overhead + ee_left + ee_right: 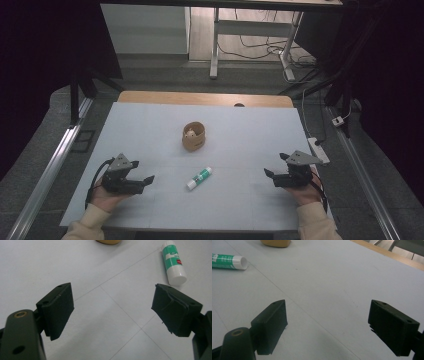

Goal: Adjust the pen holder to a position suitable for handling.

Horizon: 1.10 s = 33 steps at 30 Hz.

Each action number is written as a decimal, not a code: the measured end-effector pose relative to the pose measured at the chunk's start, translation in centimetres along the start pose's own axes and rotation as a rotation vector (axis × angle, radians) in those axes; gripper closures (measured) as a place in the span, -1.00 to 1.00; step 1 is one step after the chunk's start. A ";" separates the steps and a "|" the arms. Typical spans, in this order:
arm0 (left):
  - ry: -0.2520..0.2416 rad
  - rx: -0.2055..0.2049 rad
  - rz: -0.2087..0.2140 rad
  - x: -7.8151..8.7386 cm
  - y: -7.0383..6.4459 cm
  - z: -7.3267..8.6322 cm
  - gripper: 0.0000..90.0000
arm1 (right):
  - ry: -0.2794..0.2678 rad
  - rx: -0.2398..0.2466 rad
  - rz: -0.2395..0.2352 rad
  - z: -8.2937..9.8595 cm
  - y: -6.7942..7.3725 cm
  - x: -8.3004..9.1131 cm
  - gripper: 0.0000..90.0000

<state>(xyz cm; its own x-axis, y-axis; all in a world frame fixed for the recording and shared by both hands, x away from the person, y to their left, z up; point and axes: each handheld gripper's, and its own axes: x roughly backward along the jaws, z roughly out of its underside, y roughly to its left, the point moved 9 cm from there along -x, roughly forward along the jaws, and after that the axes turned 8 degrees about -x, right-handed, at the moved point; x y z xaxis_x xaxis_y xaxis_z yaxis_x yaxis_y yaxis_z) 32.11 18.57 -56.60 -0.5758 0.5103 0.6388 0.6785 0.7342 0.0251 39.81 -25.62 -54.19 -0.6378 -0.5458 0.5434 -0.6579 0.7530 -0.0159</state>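
A green and white glue stick point(199, 178) lies flat on the white table cover, between the two hands. It also lies at the upper right of the left gripper view point(173, 262) and at the upper left of the right gripper view point(229, 261). Behind it stands a small tan wooden cup point(193, 136) with a small pale object inside. My left gripper point(142, 176) rests low at the left, open and holding nothing, jaws pointing right toward the glue stick. My right gripper point(276, 166) rests at the right, open and holding nothing, jaws pointing left.
The white cover point(150, 125) spans most of the wooden table point(205, 98). A white power strip point(319, 150) lies off the right edge. Desk legs and cables point(260, 50) stand on the floor beyond. Metal rails run along both sides.
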 end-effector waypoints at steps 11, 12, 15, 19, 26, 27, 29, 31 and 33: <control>-0.007 -0.003 0.000 0.0 0.4 -0.2 -0.59 | 0.005 0.026 0.001 0.3 0.4 -0.3 -0.62; -0.009 -0.003 0.002 0.0 0.4 -0.2 -0.59 | 0.004 0.027 0.001 0.4 0.4 -0.3 -0.62; -0.006 -0.004 0.003 -0.2 0.6 -0.2 -0.59 | 0.010 0.022 -0.001 0.5 0.3 -0.5 -0.61; -0.007 0.008 0.006 -0.2 0.9 -0.2 -0.59 | 0.010 0.009 -0.004 0.5 0.2 -0.6 -0.61; -0.016 0.014 0.007 0.0 1.0 -0.3 -0.59 | 0.004 0.000 -0.012 0.5 0.4 -0.9 -0.57; -0.019 0.016 0.006 0.1 1.0 -0.3 -0.58 | 0.001 -0.004 -0.017 0.5 0.5 -1.0 -0.56; -0.020 0.015 0.002 0.2 1.1 -0.3 -0.58 | 0.004 -0.001 -0.019 0.5 0.5 -1.1 -0.55; -0.022 0.013 0.003 0.2 1.1 -0.3 -0.58 | 0.005 0.001 -0.019 0.5 0.5 -1.1 -0.55; -0.020 0.011 0.000 0.2 1.1 -0.3 -0.58 | 0.006 0.000 -0.019 0.5 0.6 -1.1 -0.54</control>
<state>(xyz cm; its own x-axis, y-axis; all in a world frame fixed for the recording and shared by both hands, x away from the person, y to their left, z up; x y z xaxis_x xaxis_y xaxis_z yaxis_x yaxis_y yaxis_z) 32.93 19.36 -56.22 -0.5849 0.5188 0.6235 0.6734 0.7391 0.0167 39.90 -24.80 -55.24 -0.6229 -0.5575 0.5489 -0.6697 0.7426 -0.0057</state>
